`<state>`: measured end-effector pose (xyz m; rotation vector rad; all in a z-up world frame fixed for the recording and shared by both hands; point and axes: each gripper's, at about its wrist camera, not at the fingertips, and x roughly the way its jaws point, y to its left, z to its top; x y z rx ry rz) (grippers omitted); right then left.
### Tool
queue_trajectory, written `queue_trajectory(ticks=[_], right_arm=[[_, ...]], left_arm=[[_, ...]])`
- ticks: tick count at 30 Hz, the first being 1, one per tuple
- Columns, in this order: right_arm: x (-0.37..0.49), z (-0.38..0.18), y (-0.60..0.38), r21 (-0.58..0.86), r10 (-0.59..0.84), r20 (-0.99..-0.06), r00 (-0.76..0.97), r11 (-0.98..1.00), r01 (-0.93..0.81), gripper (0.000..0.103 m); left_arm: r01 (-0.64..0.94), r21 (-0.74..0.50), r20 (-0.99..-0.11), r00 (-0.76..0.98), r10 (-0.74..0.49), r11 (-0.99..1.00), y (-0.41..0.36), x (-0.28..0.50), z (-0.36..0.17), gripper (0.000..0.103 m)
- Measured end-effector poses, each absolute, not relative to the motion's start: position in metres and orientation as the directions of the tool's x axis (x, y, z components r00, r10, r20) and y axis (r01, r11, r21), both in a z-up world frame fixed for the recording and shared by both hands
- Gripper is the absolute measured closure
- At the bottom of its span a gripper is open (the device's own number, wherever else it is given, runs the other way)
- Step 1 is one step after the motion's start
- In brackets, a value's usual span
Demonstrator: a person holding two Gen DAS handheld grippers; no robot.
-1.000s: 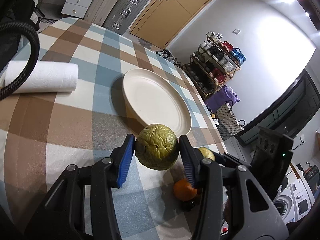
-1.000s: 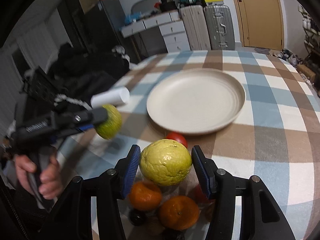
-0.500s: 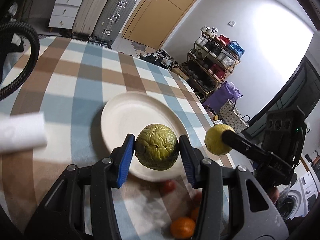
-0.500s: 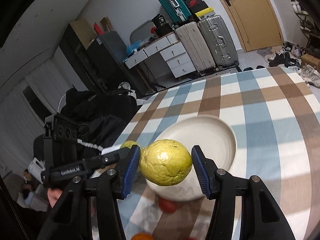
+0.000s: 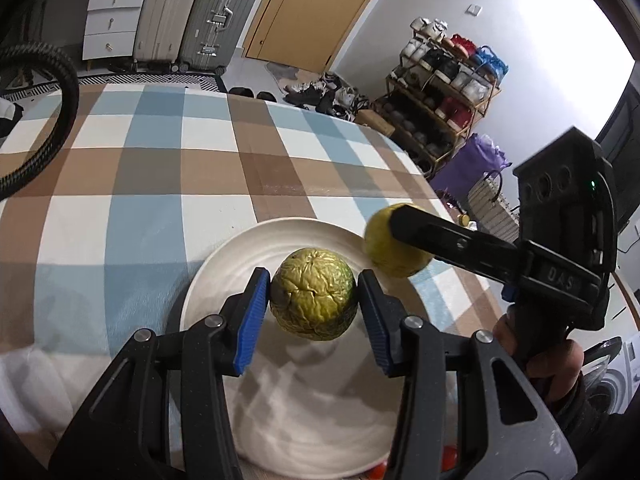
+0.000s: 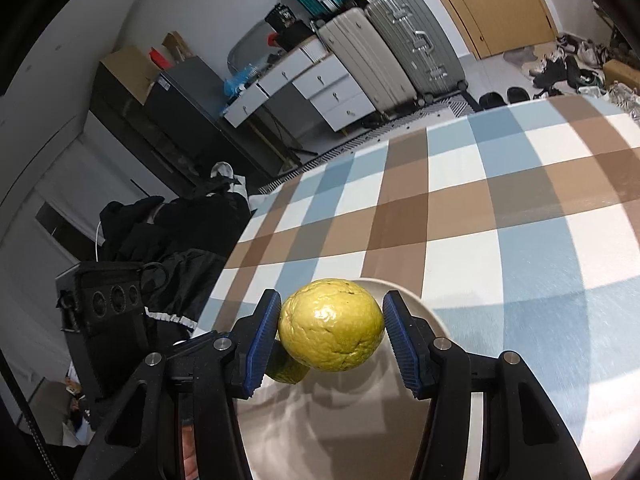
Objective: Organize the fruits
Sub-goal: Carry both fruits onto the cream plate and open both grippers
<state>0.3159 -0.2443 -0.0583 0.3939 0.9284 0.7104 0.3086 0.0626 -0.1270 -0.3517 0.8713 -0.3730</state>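
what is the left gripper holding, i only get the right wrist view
Observer: The left gripper is shut on a wrinkled olive-green round fruit.
Operator: is it over the plate
Observer: Yes, it hangs over the middle of the round cream plate.
Operator: my right gripper has the bumpy yellow round fruit, room for it too
Observer: Probably; nothing lies on the plate's bare surface.

The plate runs off frame at 6 o'clock; red fruit barely peeks there; the yellow fruit is blurred
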Motion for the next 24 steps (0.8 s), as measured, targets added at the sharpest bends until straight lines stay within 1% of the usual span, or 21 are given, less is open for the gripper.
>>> queue_trajectory(ticks=[11, 18, 20, 21, 22, 23, 24], right_arm=[[0.333, -0.085, -0.233, 0.573, 0.668, -0.649, 0.364, 0.744, -0.344, 0.048], [0.334, -0.084, -0.228, 0.557, 0.646, -0.67, 0.366, 0.763, -0.326, 0.047], [0.335, -0.083, -0.227, 0.555, 0.639, -0.677, 0.365, 0.769, -0.316, 0.042], [0.333, -0.08, -0.229, 0.569, 0.65, -0.665, 0.368, 0.76, -0.314, 0.04], [0.332, -0.077, -0.231, 0.584, 0.665, -0.649, 0.37, 0.747, -0.317, 0.035], [0.33, -0.073, -0.234, 0.595, 0.674, -0.636, 0.375, 0.738, -0.317, 0.027], [0.326, -0.067, -0.238, 0.596, 0.671, -0.629, 0.393, 0.74, -0.312, 0.023]], left_arm=[[0.163, -0.418, -0.695, 0.576, -0.43, 0.894, 0.06, 0.338, -0.144, 0.06], [0.14, -0.433, -0.695, 0.578, -0.428, 0.891, 0.061, 0.345, -0.152, 0.06], [0.135, -0.407, -0.706, 0.581, -0.405, 0.904, 0.06, 0.346, -0.151, 0.06], [0.137, -0.403, -0.704, 0.585, -0.402, 0.905, 0.06, 0.344, -0.149, 0.06], [0.142, -0.405, -0.698, 0.591, -0.405, 0.903, 0.06, 0.343, -0.146, 0.059], [0.148, -0.406, -0.691, 0.596, -0.409, 0.902, 0.06, 0.338, -0.143, 0.056], [0.15, -0.403, -0.686, 0.603, -0.406, 0.903, 0.06, 0.335, -0.139, 0.051]])
